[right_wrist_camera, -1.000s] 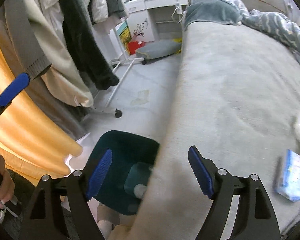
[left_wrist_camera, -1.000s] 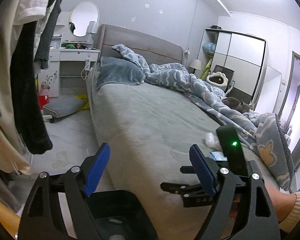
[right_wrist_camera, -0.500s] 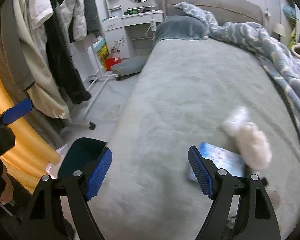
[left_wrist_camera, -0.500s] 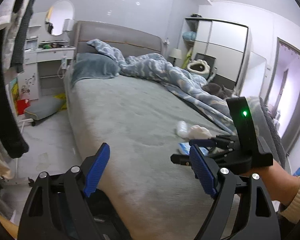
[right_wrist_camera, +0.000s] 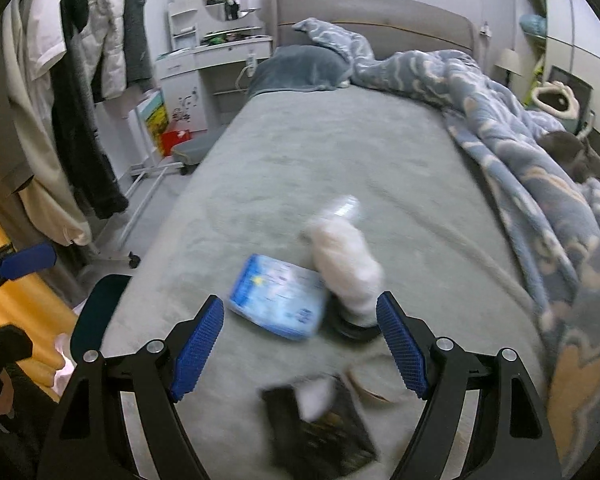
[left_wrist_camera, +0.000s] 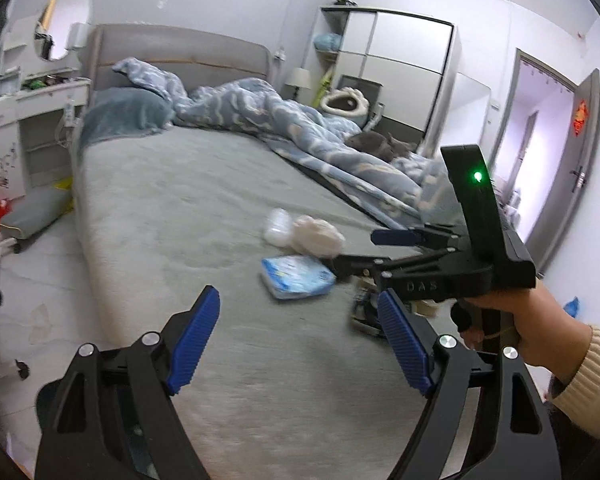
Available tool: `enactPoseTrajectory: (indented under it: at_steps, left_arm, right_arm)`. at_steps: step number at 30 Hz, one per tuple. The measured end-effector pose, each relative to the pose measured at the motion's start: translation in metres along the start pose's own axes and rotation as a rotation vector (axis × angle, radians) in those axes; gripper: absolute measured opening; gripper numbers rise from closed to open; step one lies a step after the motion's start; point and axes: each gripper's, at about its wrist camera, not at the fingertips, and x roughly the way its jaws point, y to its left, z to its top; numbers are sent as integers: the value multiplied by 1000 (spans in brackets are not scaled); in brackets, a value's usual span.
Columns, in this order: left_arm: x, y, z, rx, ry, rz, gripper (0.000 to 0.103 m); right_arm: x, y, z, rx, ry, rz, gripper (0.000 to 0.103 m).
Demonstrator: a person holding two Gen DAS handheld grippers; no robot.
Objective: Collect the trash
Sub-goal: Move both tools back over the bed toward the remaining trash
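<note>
Within a second the right gripper [right_wrist_camera: 300,338] has swung from the dark-green bin [right_wrist_camera: 94,316] to the blue-and-white plastic packet [right_wrist_camera: 278,302] on the grey bed [right_wrist_camera: 340,152], jaws wide, empty; left gripper [left_wrist_camera: 300,346] likewise gapes empty. Pickup looks imminent.

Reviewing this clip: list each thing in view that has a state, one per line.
left gripper: open, empty
right gripper: open, empty, above the trash
blue packet: lying flat on the bed
dark wrapper: lying on the bed
duvet: rumpled, pushed aside
door: open

bed [right_wrist_camera: 340,152] | on it: blue packet [right_wrist_camera: 278,300], cream wad [right_wrist_camera: 346,256], dark wrapper [right_wrist_camera: 320,428], possibly bottle [right_wrist_camera: 342,206]
</note>
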Motion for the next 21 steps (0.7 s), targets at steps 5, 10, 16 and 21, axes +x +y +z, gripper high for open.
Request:
enactPoseTrajectory:
  at_steps: [5, 10, 16, 21]
  left_arm:
    - [21, -20, -5, 16, 60, -65, 75]
    - [43, -39, -12, 45, 112, -93, 73]
    - [61, -62, -19, 75, 148, -104, 71]
    - [75, -73, -22, 70, 178, -103, 69]
  right_arm:
    - [-6, -25, -13, 20, 13, -35, 80]
    - [-16, -48, -25, 51, 10, -61, 80]
    - [-28, -70, -40, 80, 13, -74, 80]
    - [-30, -76, -52, 61, 43, -75, 80]
